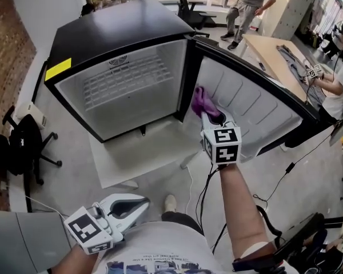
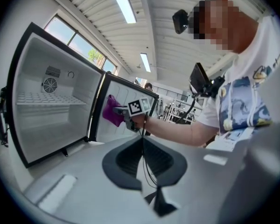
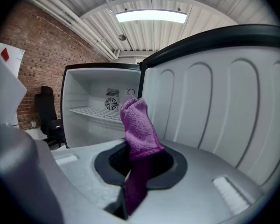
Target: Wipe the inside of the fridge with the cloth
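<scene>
Nearest me, left gripper (image 1: pixel 138 204) rests closed, empty; right gripper (image 1: pixel 208 114) clenches the purple cloth (image 1: pixel 201 100) at the door liner (image 1: pixel 246 104), perhaps touching, right of the fridge (image 1: pixel 103 39) cavity; I judge wiping is the step; next, press and sweep.

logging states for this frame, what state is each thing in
fridge: open, wire shelf bare
fridge door: swung wide open
purple cloth: clamped in right tool, raised by the door's inner panel
right tool: shut on the purple cloth
left tool: shut, empty, held low
</scene>
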`<state>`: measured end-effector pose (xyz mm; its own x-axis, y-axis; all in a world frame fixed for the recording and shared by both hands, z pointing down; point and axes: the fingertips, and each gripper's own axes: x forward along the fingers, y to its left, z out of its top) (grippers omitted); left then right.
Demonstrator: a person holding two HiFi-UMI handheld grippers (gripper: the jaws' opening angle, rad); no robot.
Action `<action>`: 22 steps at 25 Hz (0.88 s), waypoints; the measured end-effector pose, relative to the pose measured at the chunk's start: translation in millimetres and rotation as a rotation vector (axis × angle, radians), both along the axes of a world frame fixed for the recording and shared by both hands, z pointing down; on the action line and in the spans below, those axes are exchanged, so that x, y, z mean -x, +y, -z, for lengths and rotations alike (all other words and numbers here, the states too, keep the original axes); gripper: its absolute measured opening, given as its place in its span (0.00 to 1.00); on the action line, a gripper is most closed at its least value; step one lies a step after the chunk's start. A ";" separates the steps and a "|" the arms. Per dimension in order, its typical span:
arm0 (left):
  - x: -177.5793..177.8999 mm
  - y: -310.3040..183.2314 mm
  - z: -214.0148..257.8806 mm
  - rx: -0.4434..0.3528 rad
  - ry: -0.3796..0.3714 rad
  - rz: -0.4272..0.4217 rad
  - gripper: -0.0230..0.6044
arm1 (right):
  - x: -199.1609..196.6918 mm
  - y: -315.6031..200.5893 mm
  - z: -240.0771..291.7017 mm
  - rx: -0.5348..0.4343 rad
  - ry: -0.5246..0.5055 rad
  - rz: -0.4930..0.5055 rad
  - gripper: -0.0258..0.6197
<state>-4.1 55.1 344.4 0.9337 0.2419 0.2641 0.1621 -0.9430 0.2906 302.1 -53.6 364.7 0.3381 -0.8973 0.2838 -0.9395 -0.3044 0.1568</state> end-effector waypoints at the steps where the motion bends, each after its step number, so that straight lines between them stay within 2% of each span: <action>1: 0.0 -0.4 -0.5 -0.001 -0.003 0.002 0.05 | -1.4 0.5 -4.2 0.006 -0.001 -0.006 0.12; 6: -12.4 2.0 0.8 -0.006 0.004 -0.021 0.05 | -18.2 18.2 -7.5 0.010 0.002 -0.058 0.12; 11: -27.4 11.0 0.3 -0.009 0.004 -0.085 0.05 | -34.4 42.9 -6.3 0.013 0.010 -0.123 0.12; 22: -37.9 32.4 -3.2 0.003 0.002 -0.207 0.05 | -72.8 140.6 -17.8 0.048 0.021 -0.360 0.12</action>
